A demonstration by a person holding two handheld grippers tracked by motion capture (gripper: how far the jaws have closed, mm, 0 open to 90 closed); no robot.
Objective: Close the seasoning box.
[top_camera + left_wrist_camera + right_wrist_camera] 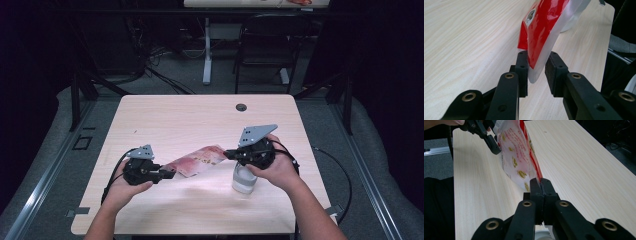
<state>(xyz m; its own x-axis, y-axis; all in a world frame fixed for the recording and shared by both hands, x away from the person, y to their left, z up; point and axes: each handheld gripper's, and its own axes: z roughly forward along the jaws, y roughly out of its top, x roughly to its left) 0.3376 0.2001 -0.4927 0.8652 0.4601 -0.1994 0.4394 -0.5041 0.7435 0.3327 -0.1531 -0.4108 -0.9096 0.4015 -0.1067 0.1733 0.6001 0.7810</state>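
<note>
Your right gripper (541, 185) is clamped tight on one end of the red-and-white pouch (197, 161); in the right gripper view the two jaws meet with only the thin edge of the pouch (520, 157) pinched between them.

Your left gripper (537, 68) sits at the opposite end. In the left gripper view its jaws stand partly apart, with the pouch's silvery lower corner (541, 35) hanging between the pads. The left pad looks to be against the film; a narrow gap shows on the right pad's side. Whether it presses, you cannot tell from this angle.

In the high view the pouch spans between the two grippers, above the light wooden table (200, 115), near its front half, slanting up from your left gripper (167, 174) to your right gripper (231, 153).

A white cylindrical container (244, 180) stands on the table directly under your right hand (277, 167). Your left hand (122, 187) holds its gripper low, close to the tabletop.
</note>
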